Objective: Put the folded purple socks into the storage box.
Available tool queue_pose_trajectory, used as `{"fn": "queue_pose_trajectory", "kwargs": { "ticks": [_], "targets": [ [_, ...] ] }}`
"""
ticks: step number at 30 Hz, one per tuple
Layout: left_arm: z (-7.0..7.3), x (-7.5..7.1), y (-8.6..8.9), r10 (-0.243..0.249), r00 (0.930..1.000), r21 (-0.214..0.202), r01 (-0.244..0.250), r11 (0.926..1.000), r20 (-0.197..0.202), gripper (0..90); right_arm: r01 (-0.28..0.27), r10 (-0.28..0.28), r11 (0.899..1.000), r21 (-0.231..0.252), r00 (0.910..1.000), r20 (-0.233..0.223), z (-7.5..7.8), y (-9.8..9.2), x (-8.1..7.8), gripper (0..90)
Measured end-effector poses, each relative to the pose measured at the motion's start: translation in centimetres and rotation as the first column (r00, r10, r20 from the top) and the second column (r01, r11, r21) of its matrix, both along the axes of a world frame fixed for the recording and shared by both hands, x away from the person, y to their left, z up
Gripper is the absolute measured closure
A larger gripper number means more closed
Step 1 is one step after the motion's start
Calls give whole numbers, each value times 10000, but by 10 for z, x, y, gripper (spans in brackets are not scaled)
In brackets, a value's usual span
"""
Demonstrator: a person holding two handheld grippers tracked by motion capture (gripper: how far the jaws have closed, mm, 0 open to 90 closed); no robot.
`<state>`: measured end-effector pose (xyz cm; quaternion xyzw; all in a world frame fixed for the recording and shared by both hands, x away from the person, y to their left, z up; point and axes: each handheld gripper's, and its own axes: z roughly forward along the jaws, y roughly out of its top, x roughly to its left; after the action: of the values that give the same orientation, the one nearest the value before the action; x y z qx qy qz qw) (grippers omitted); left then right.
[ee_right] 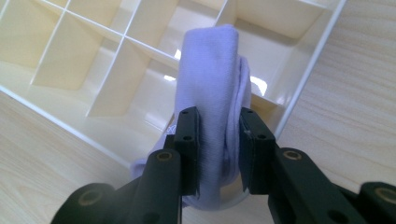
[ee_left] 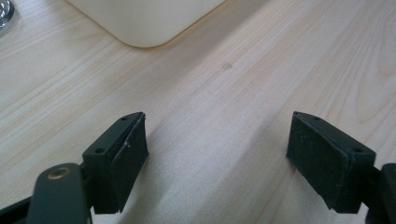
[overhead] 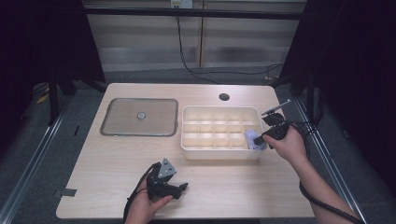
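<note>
Right gripper view: right gripper clamps a soft, folded lilac cloth above a glossy cream compartment tray. Left gripper gapes wide over pale woodgrain table.

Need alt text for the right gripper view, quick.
The right gripper pinches a folded lilac cloth between its black jaws, above a corner compartment of the cream divider tray. The pale wooden table lies beside the tray.

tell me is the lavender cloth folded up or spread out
Folded. The lavender cloth is a compact bundle pinched between the right gripper jaws over the divided tray.
</note>
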<state>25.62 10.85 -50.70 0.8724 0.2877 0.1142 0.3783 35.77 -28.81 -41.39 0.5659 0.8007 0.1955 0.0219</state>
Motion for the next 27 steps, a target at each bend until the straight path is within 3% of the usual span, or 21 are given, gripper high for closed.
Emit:
{"fn": "queue_pose_trajectory", "kwargs": {
  "ticks": [13,27],
  "targets": [
    [0,0,0,2,10000,1,-2,10000,5,197,-130,130,9990,-417,9999,-6,-5,6,0,724],
    [0,0,0,3,10000,0,-3,10000,1,197,-222,219,9987,-458,9997,-84,-9,8,0,727]
  ]
}}
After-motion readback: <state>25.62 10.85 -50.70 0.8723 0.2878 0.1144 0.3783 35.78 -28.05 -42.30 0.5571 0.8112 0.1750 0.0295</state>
